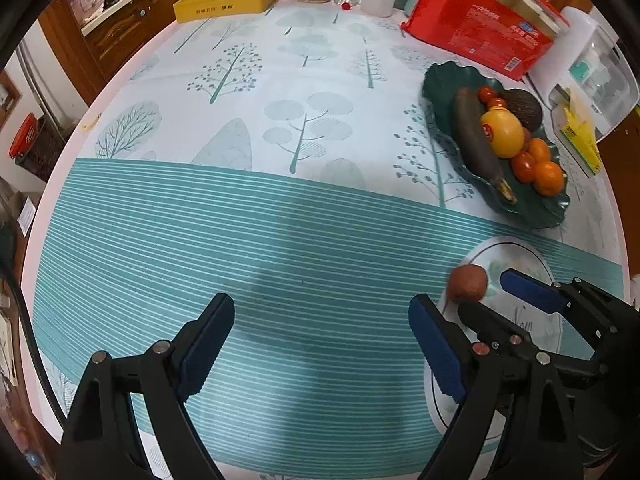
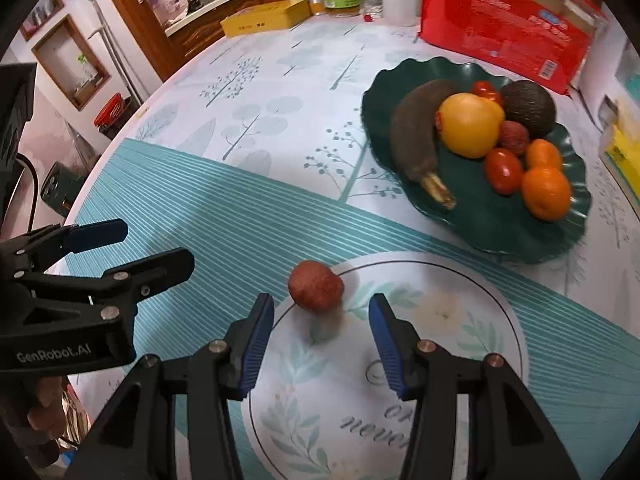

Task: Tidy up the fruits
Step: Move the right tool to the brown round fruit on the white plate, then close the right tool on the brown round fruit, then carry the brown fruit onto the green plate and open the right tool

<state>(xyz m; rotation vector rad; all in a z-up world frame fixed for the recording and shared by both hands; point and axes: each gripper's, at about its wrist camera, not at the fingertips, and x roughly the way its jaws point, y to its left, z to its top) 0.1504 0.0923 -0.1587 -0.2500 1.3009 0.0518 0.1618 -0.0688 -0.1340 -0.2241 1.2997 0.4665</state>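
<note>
Right wrist view: the small brown fruit [image 2: 316,286] sits on the white plate's [image 2: 460,280] edge; both grippers, right gripper [image 2: 322,344] and left gripper [image 2: 132,246], are spread wide.

Round fruit [image 2: 316,286] on near-left rim of flat plate [image 2: 460,360], just ahead of right gripper [image 2: 322,348] (jaws apart). Left gripper [image 1: 322,344] left of plate, over tablecloth [image 1: 280,120]. Scalloped dish [image 2: 500,232] behind plate, holding banana [image 2: 412,136], avocado [image 2: 528,106], other fruits. Boxes, bottles along far table edge.
</note>
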